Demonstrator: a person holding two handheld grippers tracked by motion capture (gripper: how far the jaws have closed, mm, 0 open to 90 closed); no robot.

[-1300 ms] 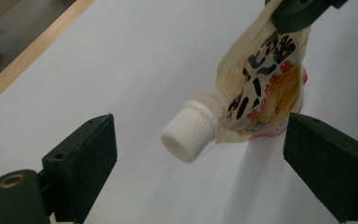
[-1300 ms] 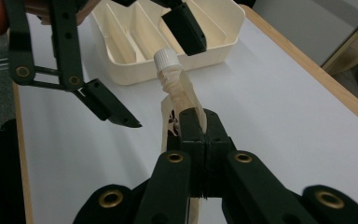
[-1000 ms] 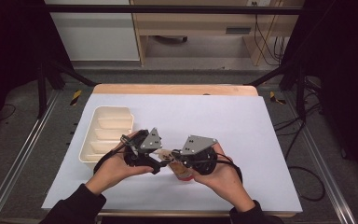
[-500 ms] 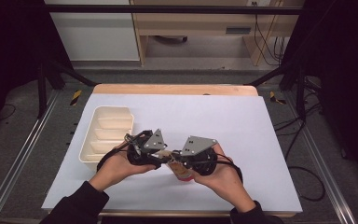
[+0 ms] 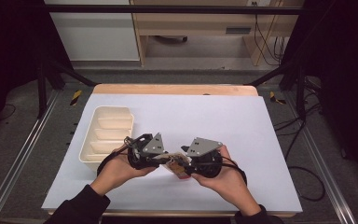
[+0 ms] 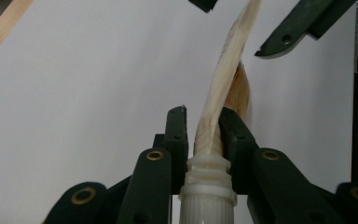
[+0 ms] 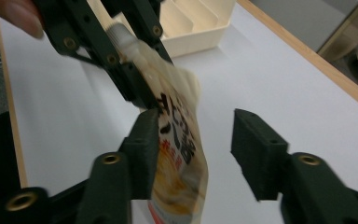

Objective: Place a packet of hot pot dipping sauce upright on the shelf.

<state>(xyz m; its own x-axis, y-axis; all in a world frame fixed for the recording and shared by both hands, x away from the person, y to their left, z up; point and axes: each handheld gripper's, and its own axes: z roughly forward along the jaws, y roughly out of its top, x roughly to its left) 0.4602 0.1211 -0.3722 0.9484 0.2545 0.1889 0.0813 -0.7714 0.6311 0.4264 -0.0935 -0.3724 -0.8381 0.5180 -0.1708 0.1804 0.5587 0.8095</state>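
A flat drink pouch (image 7: 179, 140) with a white screw spout (image 6: 207, 196) hangs between my two grippers above the white table top (image 5: 242, 126). My left gripper (image 6: 204, 126) has just been closing and is now shut on the pouch's neck, right under the spout. My right gripper (image 7: 200, 135) has just been opening. The pouch's printed body lies against one of its jaws while the other jaw stands well off it. From above, the left gripper (image 5: 154, 156) and right gripper (image 5: 186, 164) face each other near the front edge, with the pouch (image 5: 176, 165) between them.
A cream tray (image 5: 103, 140) with several divided compartments sits on the table to the left, just behind my left hand; it is also in the right gripper view (image 7: 200, 28). The table's wooden far edge (image 5: 177, 89) runs across the back.
Both hands have stayed close together at the table's front with the pouch between them. The jaw movements are too small to make out from above.
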